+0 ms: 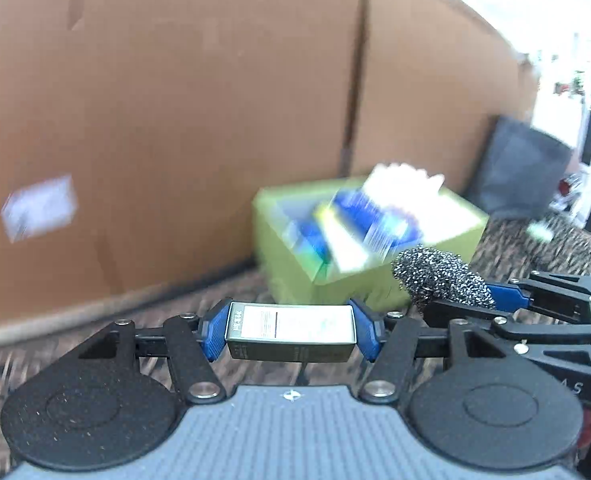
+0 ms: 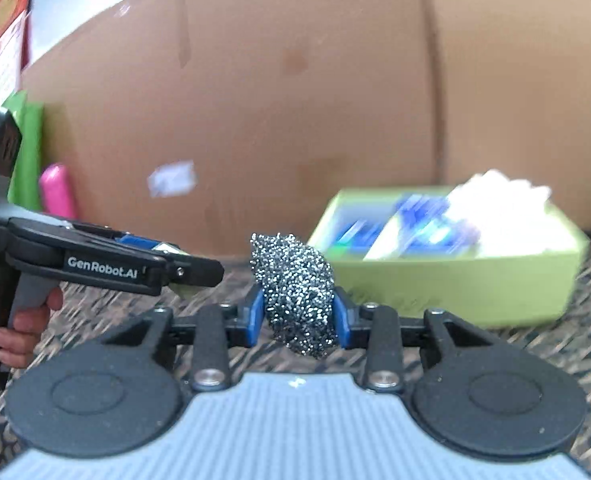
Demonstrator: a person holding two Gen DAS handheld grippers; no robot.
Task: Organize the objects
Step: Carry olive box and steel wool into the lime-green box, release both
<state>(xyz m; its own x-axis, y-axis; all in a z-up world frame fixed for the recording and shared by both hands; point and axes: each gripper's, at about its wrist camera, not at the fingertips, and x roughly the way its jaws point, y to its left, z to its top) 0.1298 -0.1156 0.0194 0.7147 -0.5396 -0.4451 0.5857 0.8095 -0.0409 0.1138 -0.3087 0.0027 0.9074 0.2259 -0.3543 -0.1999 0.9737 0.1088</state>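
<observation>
Both grippers loaded, both off the surface. Left gripper (image 1: 291,334) is clamped on a small rectangular box (image 1: 291,332), grey-green with a white label panel facing up; its long axis runs crosswise between the blue pads (image 1: 211,334), one short end against each pad, lying about level. Right gripper (image 2: 299,312) is squeezed onto a steel wool scourer (image 2: 293,290), visibly pinched at the waist, and by my reading the squeeze has about settled; the scourer bulges above and below the pads, so its longer axis stands roughly upright, tilted slightly. The left view shows the right gripper just to the right, scourer held out front. Ahead of both sits a lime-green open box (image 2: 455,288) on the patterned brown covering (image 2: 535,344), backed against large cardboard cartons (image 1: 155,120). It already holds blue-and-white packets and something white and fluffy (too motion-blurred to name). Judgement: task partway — some items binned, two more picked and in transit, neither yet over the green box. Remaining: carry across, lower, release. A pink item (image 2: 57,192) beside a green bag at left may also await sorting.
</observation>
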